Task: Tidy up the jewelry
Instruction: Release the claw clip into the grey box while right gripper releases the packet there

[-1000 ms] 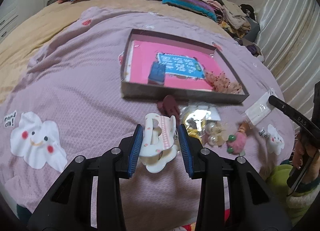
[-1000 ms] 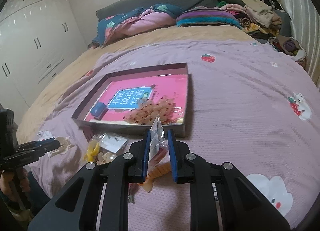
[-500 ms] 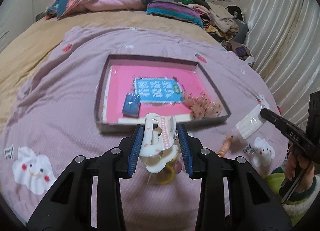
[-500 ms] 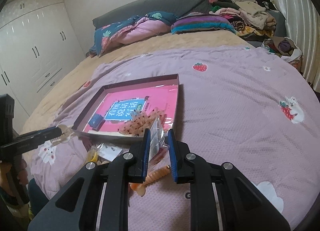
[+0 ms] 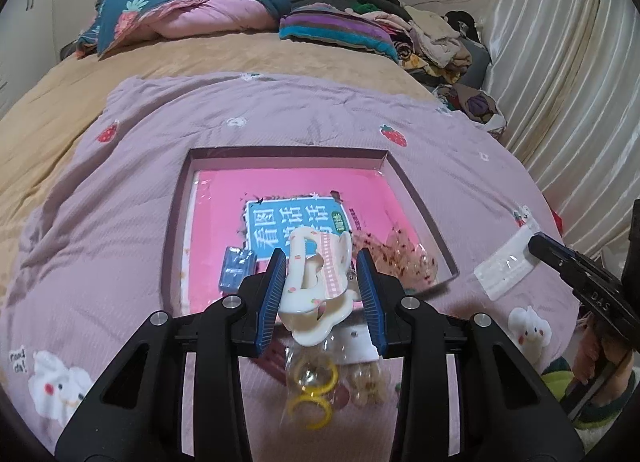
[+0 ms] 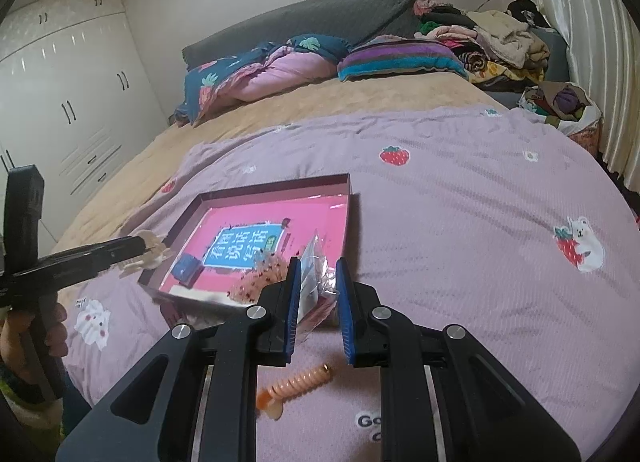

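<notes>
Hair clip [image 5: 316, 286] in left claw [image 5: 322, 290] now over box [image 5: 416, 198], formerly short of it

I see my left gripper [image 5: 322, 286] as glossy black plastic arms with silver screws and ribbed blue pads on both fingers. My right gripper [image 6: 318, 302] matches it. White "DAS" lettering marks one side, and a green sleeve [image 5: 560, 376] shows.
</notes>
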